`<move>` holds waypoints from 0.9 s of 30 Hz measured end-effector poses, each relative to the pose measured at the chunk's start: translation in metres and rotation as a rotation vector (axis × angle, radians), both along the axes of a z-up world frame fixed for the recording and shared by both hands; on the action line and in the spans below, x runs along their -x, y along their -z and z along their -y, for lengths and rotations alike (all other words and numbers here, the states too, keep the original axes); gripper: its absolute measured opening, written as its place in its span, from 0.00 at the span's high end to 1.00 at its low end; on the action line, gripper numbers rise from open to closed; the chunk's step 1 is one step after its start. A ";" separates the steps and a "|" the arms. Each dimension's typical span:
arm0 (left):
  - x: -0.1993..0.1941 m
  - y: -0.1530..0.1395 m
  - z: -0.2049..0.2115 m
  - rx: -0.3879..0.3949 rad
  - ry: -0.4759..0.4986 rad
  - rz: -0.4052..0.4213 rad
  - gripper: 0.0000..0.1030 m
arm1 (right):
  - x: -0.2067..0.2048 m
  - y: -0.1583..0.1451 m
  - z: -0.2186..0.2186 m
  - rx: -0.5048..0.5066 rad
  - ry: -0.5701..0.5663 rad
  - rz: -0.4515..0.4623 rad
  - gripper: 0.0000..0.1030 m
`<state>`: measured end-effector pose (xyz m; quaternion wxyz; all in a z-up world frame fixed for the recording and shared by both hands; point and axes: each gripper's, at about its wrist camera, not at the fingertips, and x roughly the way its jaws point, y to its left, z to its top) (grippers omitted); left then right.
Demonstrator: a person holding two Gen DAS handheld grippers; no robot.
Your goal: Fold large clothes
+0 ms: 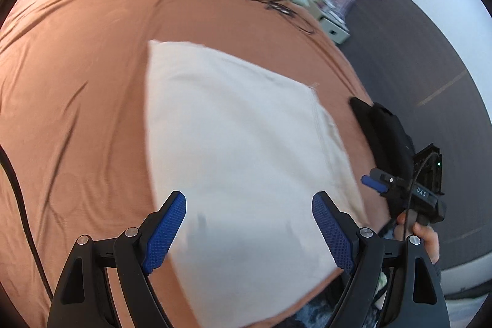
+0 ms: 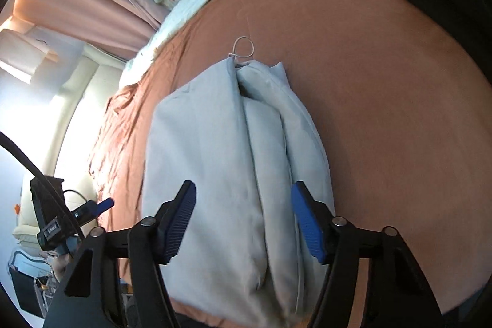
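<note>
I keep both claws spread and empty: left gripper (image 1: 249, 231) and right gripper (image 2: 244, 223) hover over the garment (image 2: 233, 174), apparently folded, flat on the bed (image 1: 77, 82) for support.

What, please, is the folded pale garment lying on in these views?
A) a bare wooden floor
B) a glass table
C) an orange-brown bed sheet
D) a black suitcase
C: the folded pale garment rests flat on the orange-brown bed sheet, which surrounds it in both wrist views.
</note>
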<state>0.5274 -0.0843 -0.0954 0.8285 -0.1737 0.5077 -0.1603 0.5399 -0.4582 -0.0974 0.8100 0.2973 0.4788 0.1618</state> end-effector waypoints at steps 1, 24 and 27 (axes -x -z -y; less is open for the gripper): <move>-0.002 0.006 -0.008 0.002 -0.014 -0.010 0.17 | -0.007 0.001 -0.001 0.008 -0.006 -0.005 0.44; -0.034 0.086 -0.048 0.036 -0.068 -0.145 0.48 | -0.122 0.039 -0.008 -0.248 -0.101 -0.138 0.58; -0.035 0.086 -0.047 0.027 -0.071 -0.148 0.56 | -0.119 0.023 -0.009 -0.191 -0.110 -0.094 0.87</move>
